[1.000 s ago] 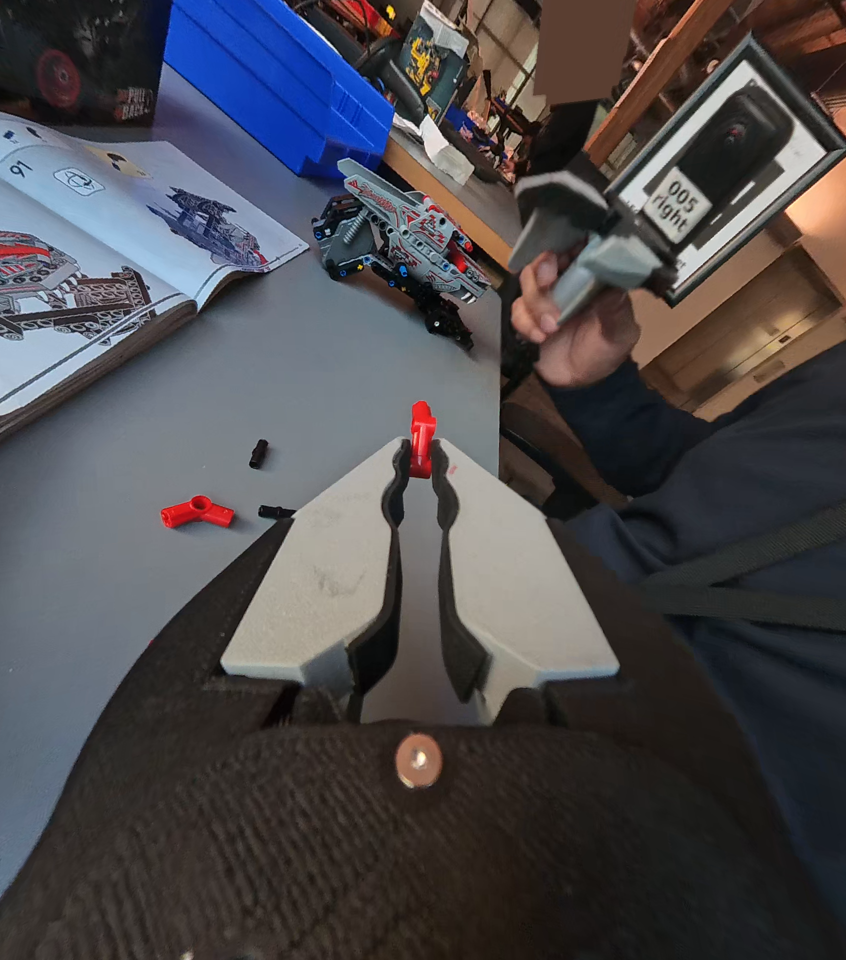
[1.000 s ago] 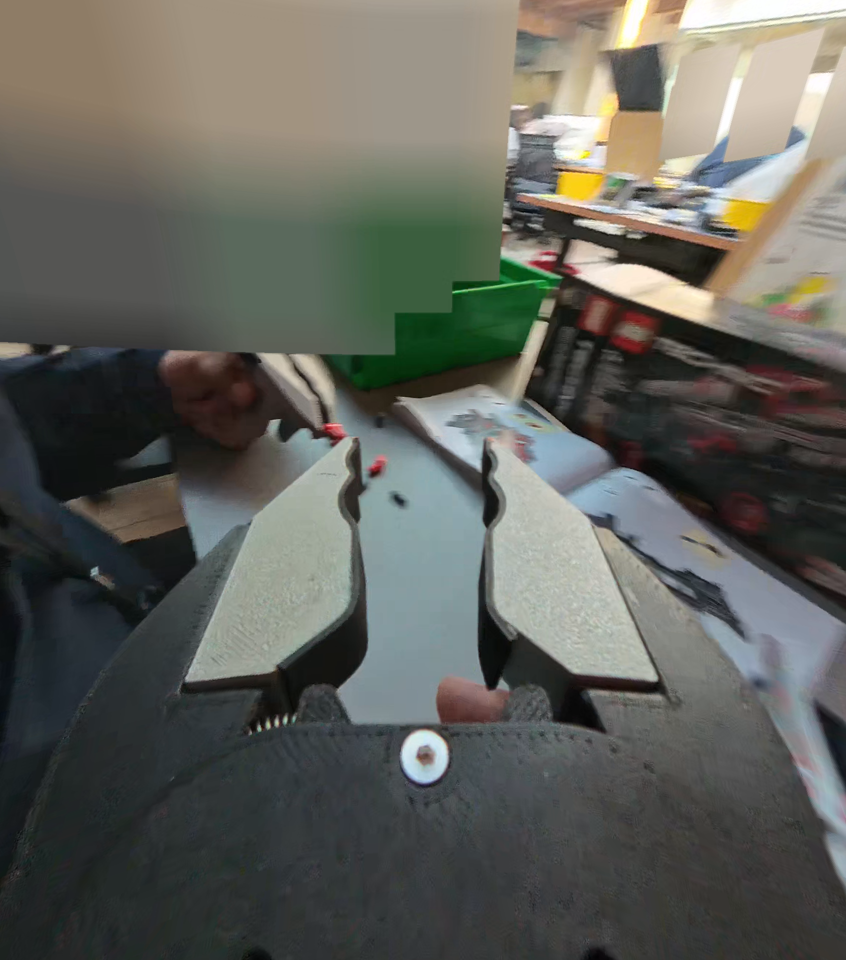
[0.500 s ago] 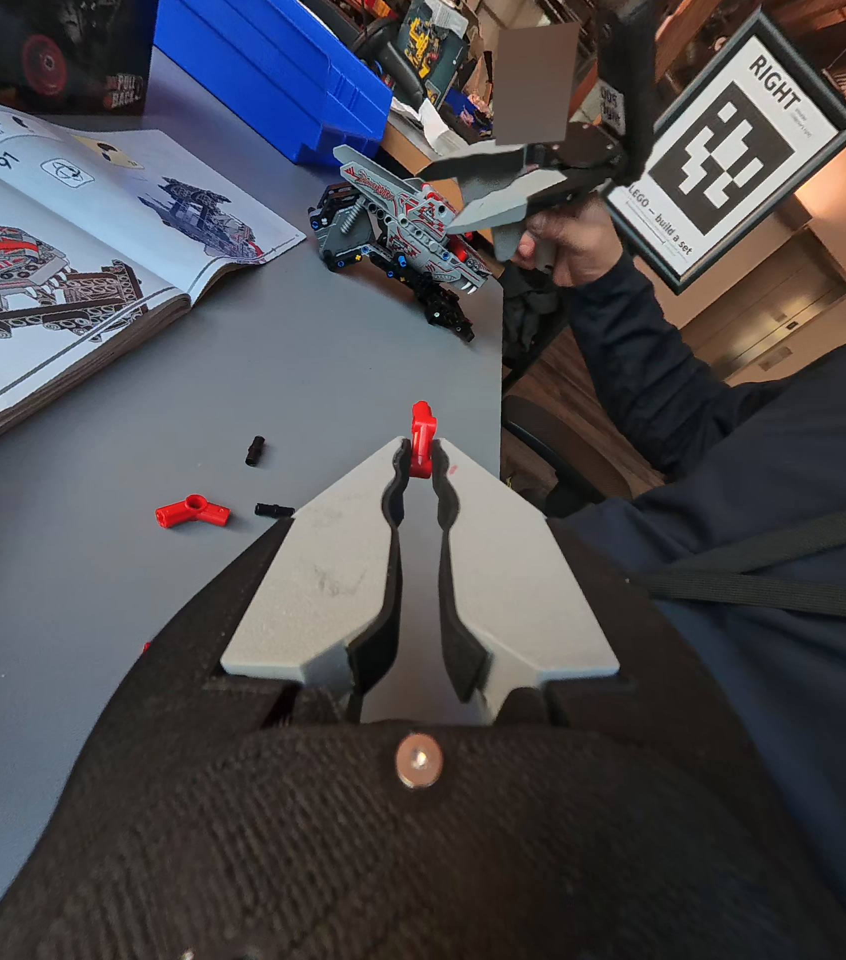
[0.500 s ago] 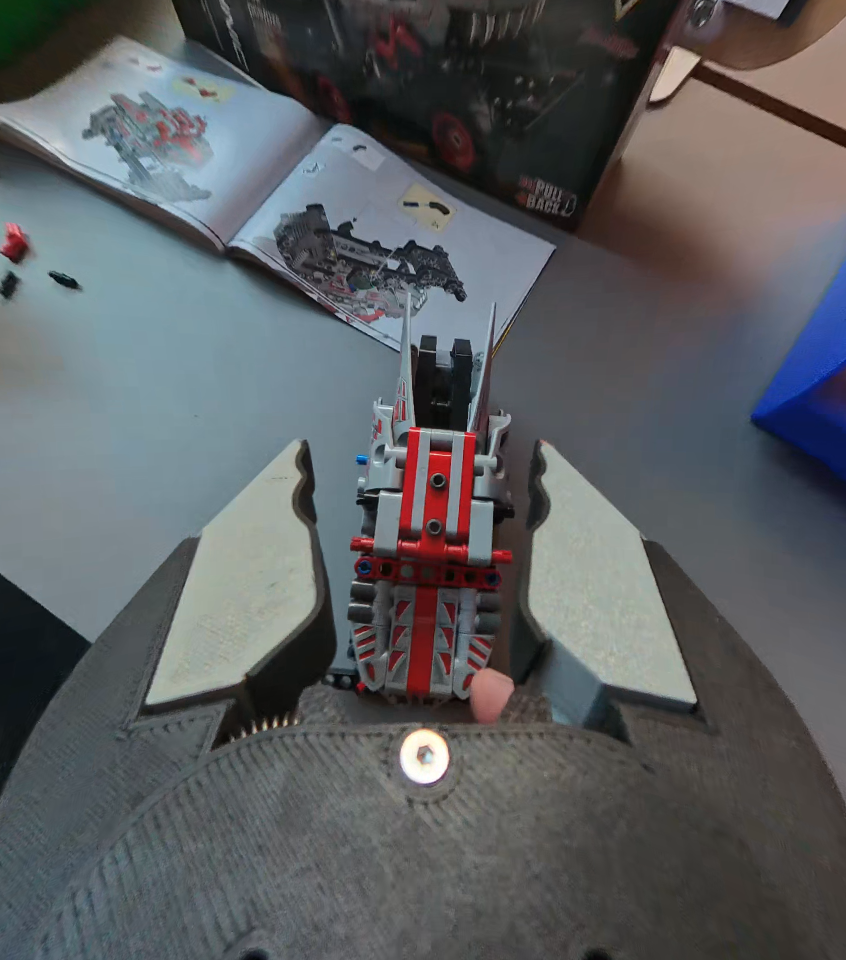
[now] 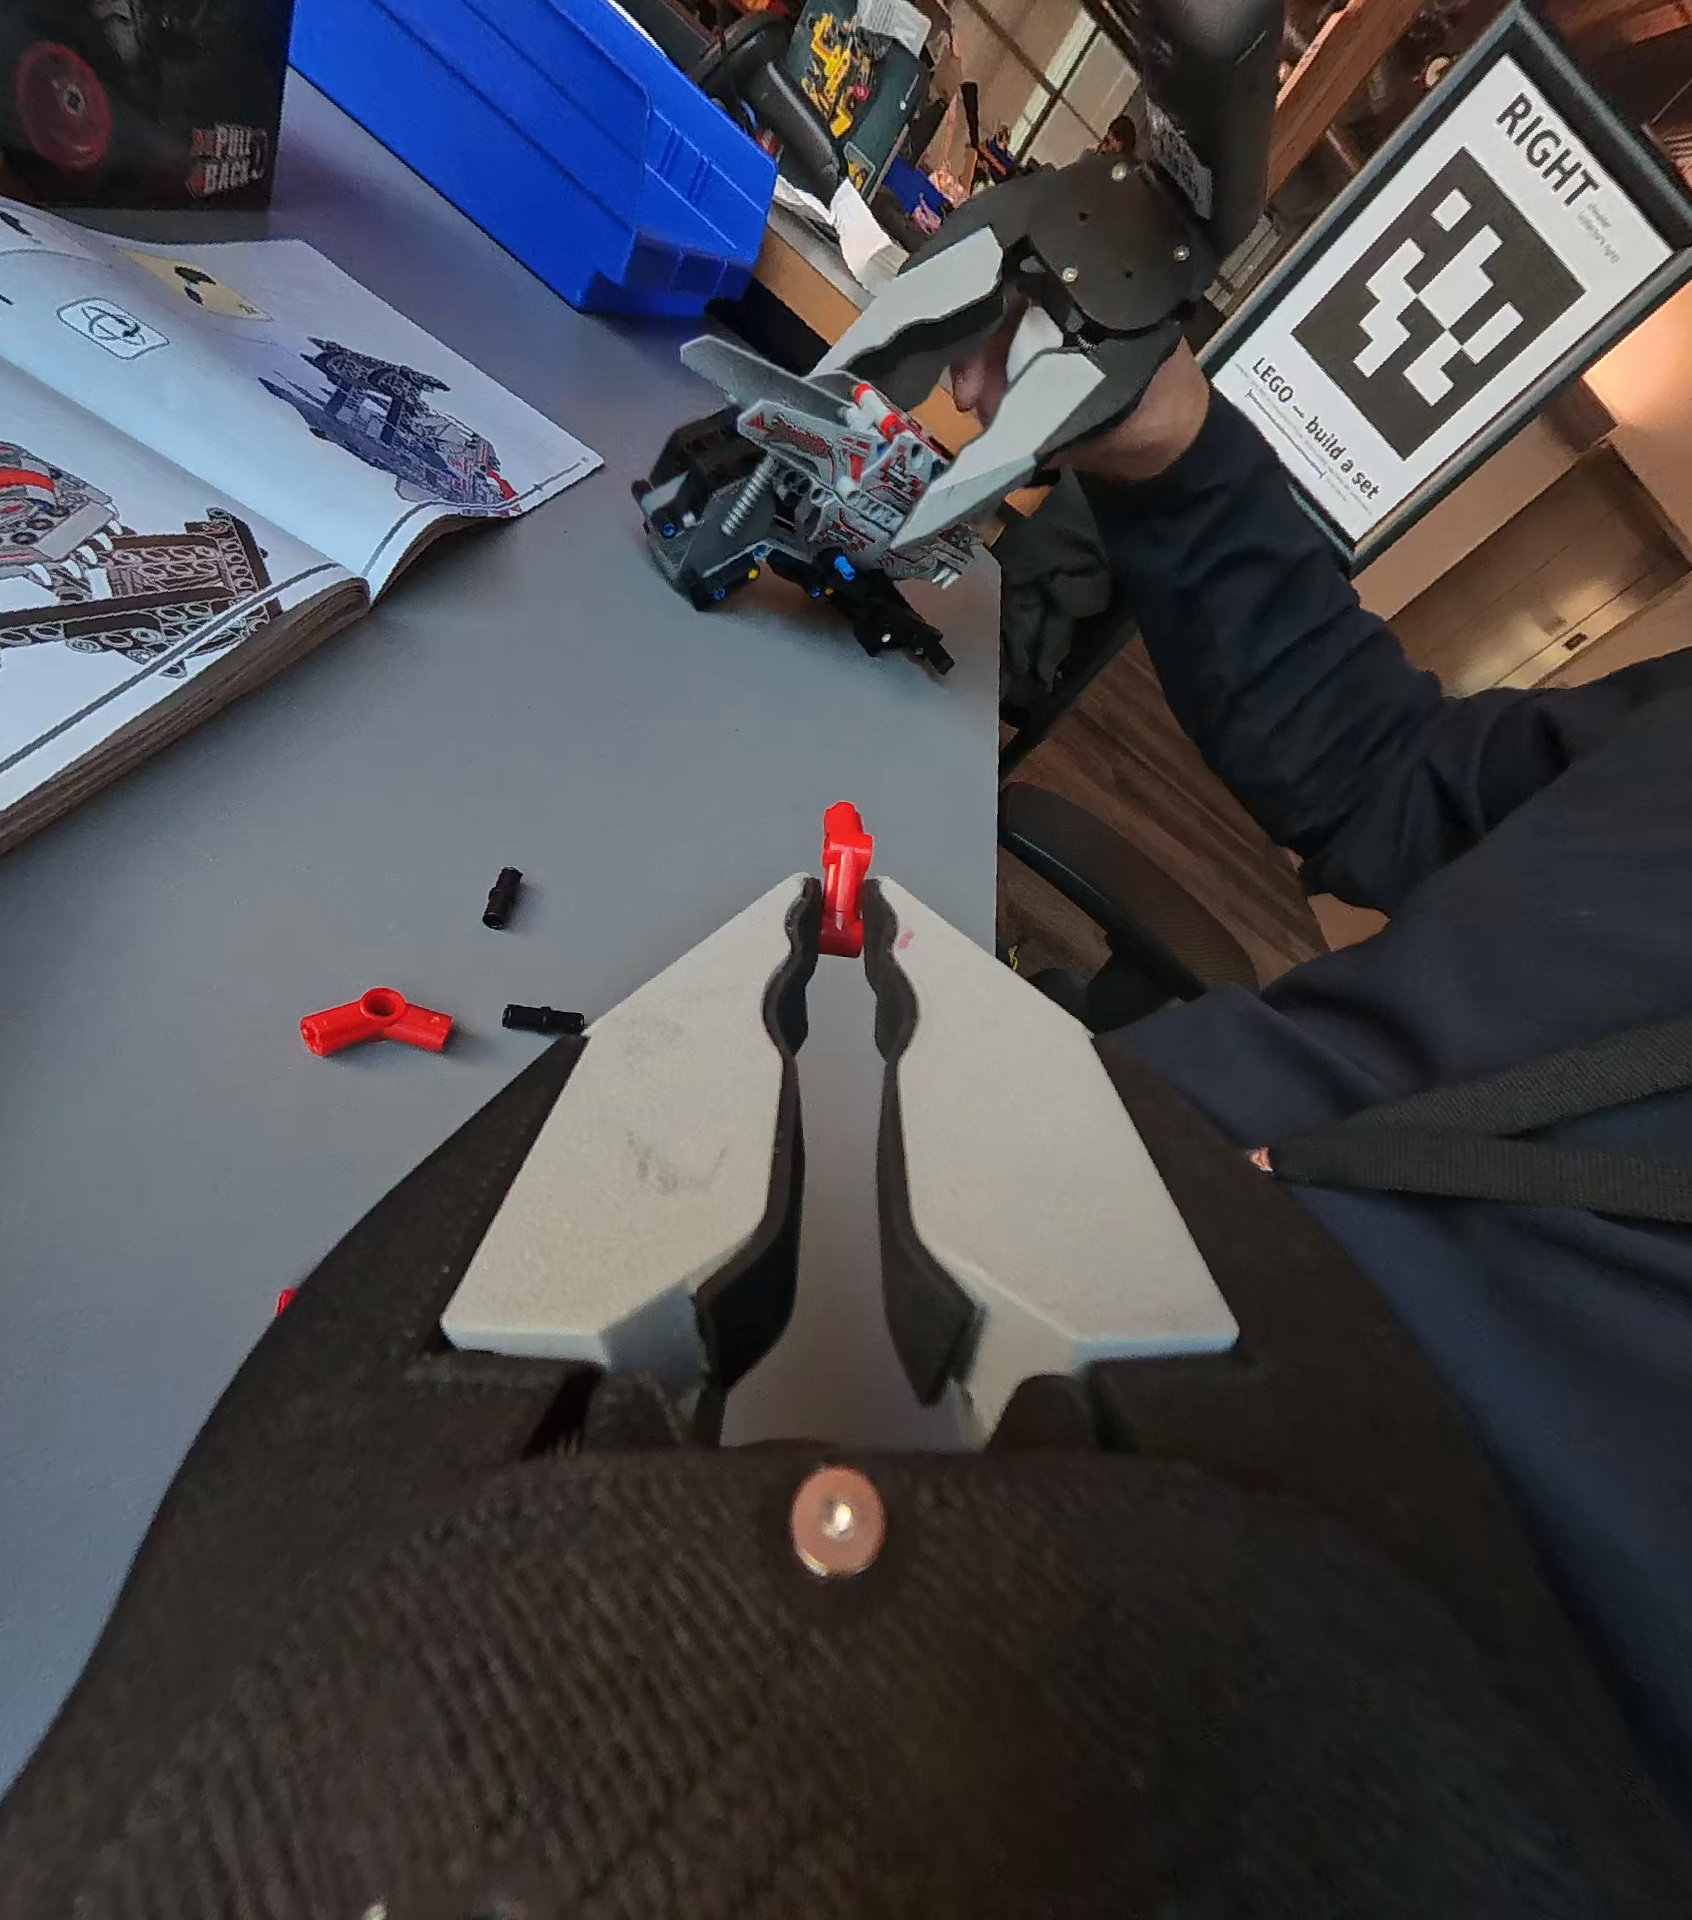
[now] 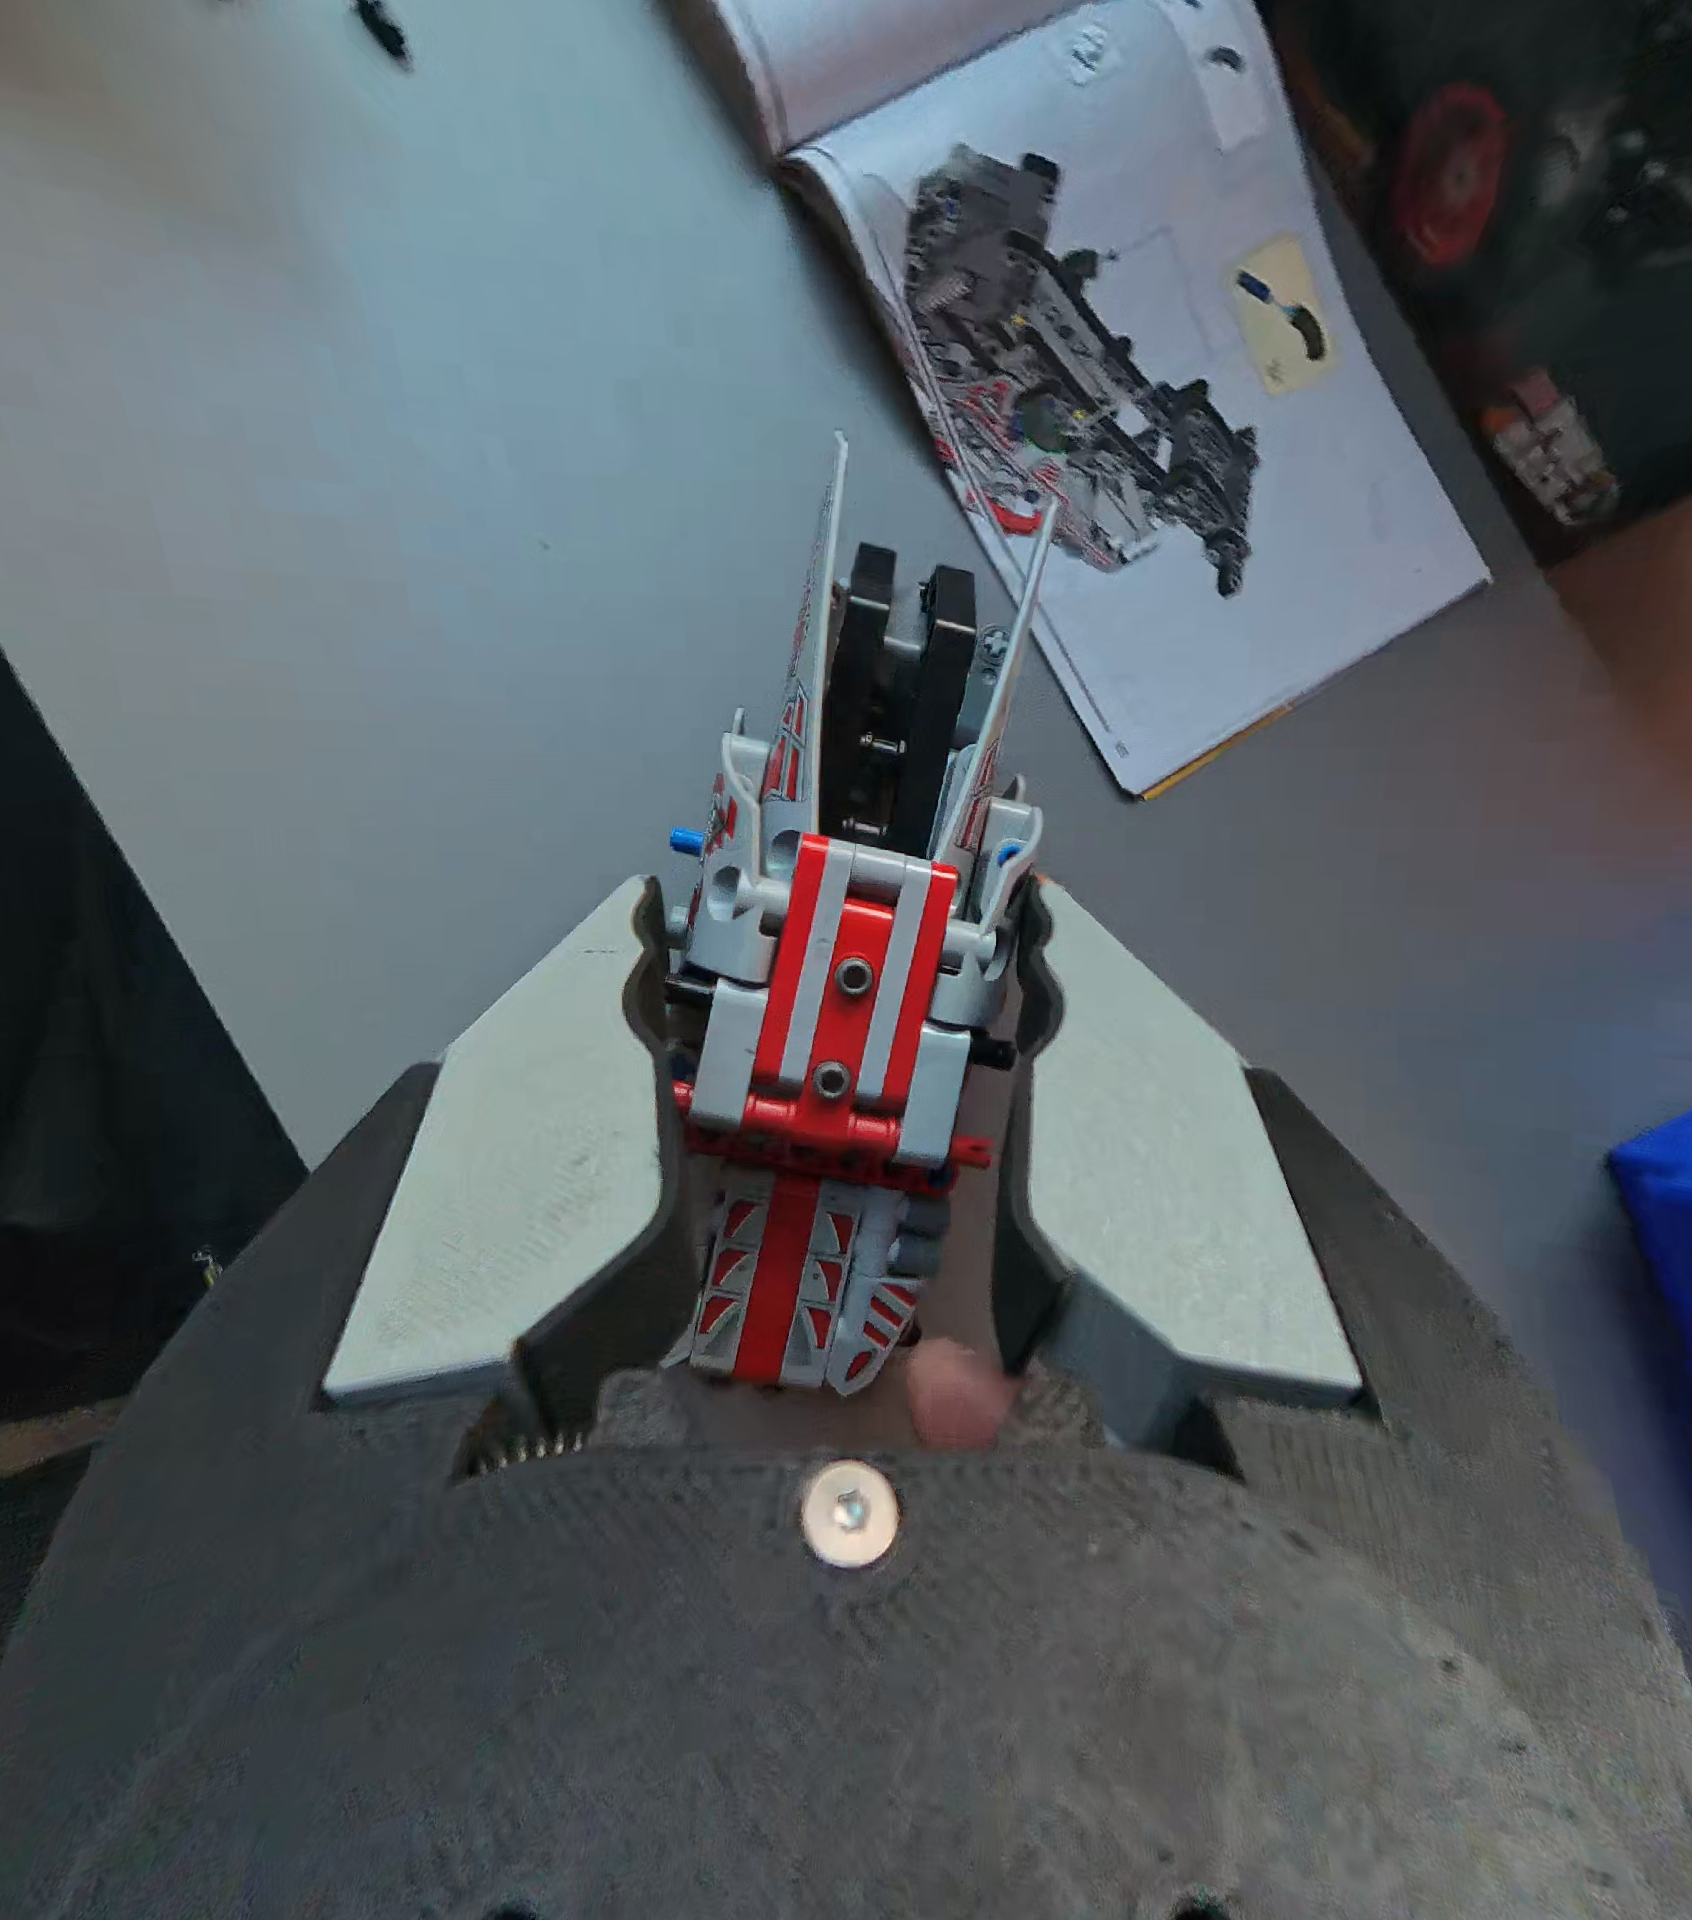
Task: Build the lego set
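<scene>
My left gripper (image 5: 837, 896) is shut on a small red lego piece (image 5: 842, 868) and holds it upright above the grey table (image 5: 198, 1195). The grey, red and black lego model (image 6: 847, 997) stands on the table near its edge. My right gripper (image 6: 840, 940) straddles the model from above, with its jaws drawn in against both sides. In the left wrist view the right gripper (image 5: 935, 416) sits over the model (image 5: 800, 488). A red angled connector (image 5: 374, 1023) and two black pins (image 5: 502, 897) (image 5: 543, 1018) lie loose on the table.
An open instruction booklet (image 5: 146, 468) lies at the left and also shows in the right wrist view (image 6: 1185, 364). A blue bin (image 5: 551, 135) and the dark set box (image 5: 73, 94) stand behind it. A framed sign (image 5: 1444, 291) stands past the table edge. A person's sleeve (image 5: 1289, 675) reaches in. My hands' fingertips stand some 25 cm from each other. About 9 cm separates my left fingertips from the red angled connector (image 5: 374, 1023).
My right gripper swung from facing the room down over the model, then narrowed its jaws onto its sides. My left gripper stayed put with the red piece.
</scene>
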A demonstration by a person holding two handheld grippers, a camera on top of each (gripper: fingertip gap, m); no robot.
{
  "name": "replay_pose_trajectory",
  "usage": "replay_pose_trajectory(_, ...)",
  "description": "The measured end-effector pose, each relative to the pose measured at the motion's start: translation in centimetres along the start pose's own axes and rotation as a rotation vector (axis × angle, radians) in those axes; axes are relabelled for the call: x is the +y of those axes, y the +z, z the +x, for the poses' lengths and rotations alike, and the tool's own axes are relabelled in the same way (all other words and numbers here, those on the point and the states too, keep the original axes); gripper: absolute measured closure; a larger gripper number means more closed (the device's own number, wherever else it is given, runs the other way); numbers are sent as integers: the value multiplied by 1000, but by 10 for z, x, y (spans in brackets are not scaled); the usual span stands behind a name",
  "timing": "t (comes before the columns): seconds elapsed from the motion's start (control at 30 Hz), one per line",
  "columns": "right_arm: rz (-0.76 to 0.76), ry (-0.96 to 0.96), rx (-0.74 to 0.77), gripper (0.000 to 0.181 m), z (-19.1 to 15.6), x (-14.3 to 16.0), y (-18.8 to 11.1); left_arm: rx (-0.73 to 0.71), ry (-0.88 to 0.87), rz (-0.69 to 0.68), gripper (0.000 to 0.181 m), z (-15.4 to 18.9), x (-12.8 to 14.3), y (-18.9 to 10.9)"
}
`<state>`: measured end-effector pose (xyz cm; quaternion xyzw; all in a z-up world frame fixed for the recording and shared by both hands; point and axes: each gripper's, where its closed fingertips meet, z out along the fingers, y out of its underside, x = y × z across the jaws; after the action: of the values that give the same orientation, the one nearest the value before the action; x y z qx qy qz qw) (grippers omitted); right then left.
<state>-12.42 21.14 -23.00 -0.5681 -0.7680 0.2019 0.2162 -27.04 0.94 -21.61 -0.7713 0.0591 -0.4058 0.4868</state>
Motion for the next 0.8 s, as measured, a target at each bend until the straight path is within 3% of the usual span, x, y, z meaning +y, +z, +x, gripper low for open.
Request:
replay_pose_trajectory(0.4,41,-152,-120,115,-20,-41,24,6,2,5,177,1,-1,-1)
replay_pose_trajectory(0.63,168,-81,-62,118,-15,-47,1,16,3,10,177,2,-1,-1)
replay_pose_trajectory(0.8,203,-4,-3,115,-6,-29,-16,24,-1,15,177,3,-2,-2)
